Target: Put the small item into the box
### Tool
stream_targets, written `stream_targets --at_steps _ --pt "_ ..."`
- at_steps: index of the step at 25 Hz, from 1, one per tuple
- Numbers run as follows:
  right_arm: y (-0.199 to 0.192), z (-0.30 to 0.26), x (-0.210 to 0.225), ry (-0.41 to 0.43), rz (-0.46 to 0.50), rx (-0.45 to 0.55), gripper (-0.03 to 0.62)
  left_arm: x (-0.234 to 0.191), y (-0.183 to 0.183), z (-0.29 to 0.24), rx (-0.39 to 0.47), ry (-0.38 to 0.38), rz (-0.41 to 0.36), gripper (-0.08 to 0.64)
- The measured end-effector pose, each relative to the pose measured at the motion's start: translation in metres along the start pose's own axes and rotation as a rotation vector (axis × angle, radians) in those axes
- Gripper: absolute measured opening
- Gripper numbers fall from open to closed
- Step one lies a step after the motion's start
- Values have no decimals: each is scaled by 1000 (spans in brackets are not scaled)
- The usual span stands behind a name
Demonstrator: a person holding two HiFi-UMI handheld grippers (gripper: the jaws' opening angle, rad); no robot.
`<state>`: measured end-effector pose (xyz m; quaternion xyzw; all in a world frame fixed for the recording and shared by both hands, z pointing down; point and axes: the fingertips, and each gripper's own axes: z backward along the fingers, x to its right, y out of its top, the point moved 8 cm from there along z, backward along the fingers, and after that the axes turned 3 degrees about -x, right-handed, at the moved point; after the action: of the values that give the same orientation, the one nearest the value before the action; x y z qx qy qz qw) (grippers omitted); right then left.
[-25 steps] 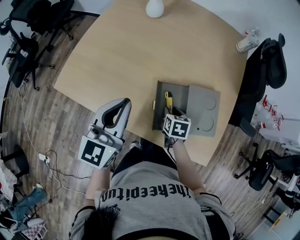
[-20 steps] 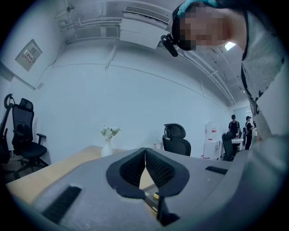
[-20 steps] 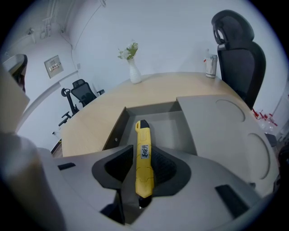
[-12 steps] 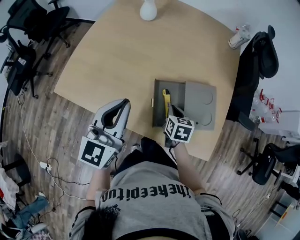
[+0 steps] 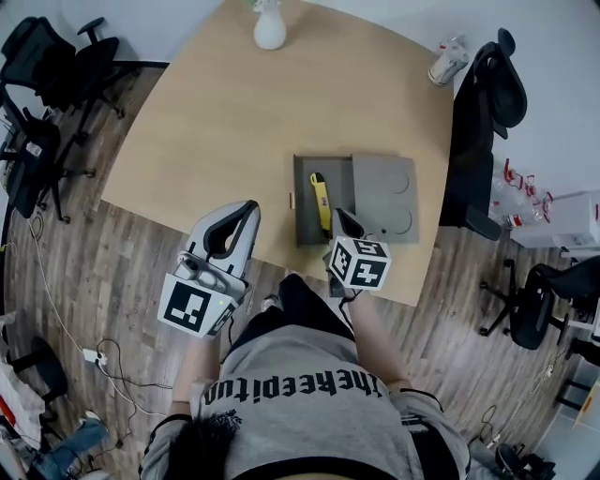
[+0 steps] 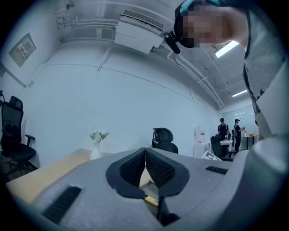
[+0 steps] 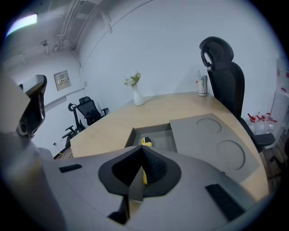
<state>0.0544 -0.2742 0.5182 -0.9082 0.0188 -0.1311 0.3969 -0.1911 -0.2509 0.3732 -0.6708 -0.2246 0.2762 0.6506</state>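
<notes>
The grey box (image 5: pixel 384 192) lies on the wooden table, its open compartment (image 5: pixel 305 225) on the left. A small yellow item (image 5: pixel 321 200) lies inside that compartment. My right gripper (image 5: pixel 340 216) hovers over the box's near edge, tilted down towards it. Its jaws have just been closing and now stand shut with nothing between them. In the right gripper view the yellow item (image 7: pixel 146 141) shows just beyond the shut right gripper (image 7: pixel 142 155). My left gripper (image 5: pixel 251 204) hangs at the table's near edge, left of the box. The left gripper (image 6: pixel 145 155) has its pads touching and holds nothing.
A white vase (image 5: pixel 269 28) with flowers stands at the table's far edge, a bottle (image 5: pixel 446 58) at the far right corner. A black office chair (image 5: pixel 492 84) stands right of the table, more chairs (image 5: pixel 47 56) to the left. Cables lie on the wooden floor.
My right gripper has lifted and drawn back from the compartment towards the table's near edge, leaving the yellow item lying in the box. The left gripper has hardly shifted.
</notes>
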Motion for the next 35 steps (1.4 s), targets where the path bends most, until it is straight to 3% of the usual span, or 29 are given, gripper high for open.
stream_targets --at_steps 15,35 --pt "-1 63 -8 4 -17 137 6 30 4 14 16 -79 1 17" --pt "-5 140 -32 -2 93 305 6 70 13 39 35 -151 -29 17"
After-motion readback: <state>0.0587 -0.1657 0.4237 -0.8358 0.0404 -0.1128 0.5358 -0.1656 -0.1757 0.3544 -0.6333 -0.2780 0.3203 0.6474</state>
